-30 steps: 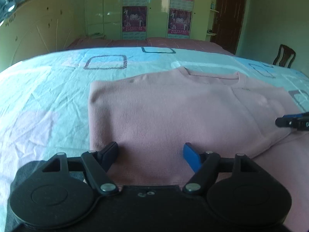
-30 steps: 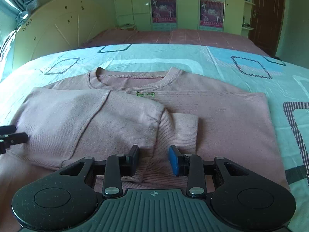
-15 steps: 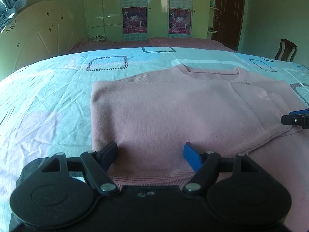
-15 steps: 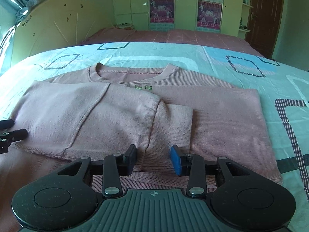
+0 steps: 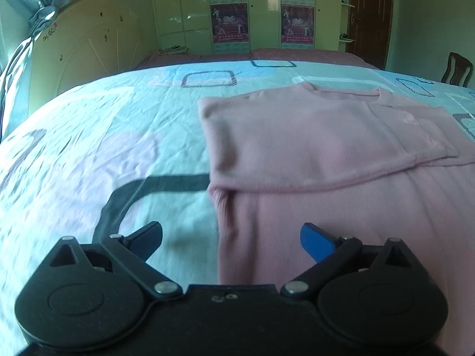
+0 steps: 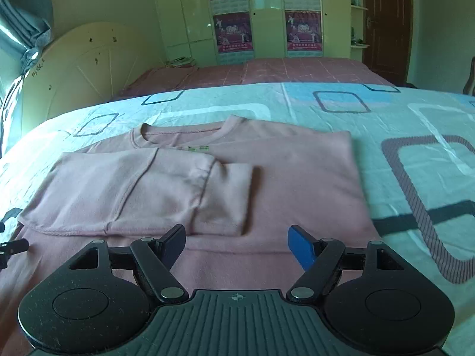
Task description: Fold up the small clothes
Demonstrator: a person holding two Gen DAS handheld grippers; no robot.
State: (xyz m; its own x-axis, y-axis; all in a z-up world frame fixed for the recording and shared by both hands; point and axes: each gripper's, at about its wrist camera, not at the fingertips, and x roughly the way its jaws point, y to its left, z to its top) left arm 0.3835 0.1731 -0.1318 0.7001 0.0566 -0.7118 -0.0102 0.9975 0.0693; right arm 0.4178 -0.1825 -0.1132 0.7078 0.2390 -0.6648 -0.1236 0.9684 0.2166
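Since the pink sweater (image 6: 297, 184) looks soft, light and floppy, pinch its bottom hem at 6 o'clock; both hand-held grippers, left (image 5: 231, 238) and right (image 6: 237, 241), hang spread, empty

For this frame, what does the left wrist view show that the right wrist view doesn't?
Left wrist only: the sweater's left folded edge against the bedsheet, a chair, and the open left gripper straddling that edge. Right wrist only: the folded sleeve's cuff, the neck label, and the open right gripper. Both: the pink sweater lying on the bed, the wardrobe posters, the headboard.
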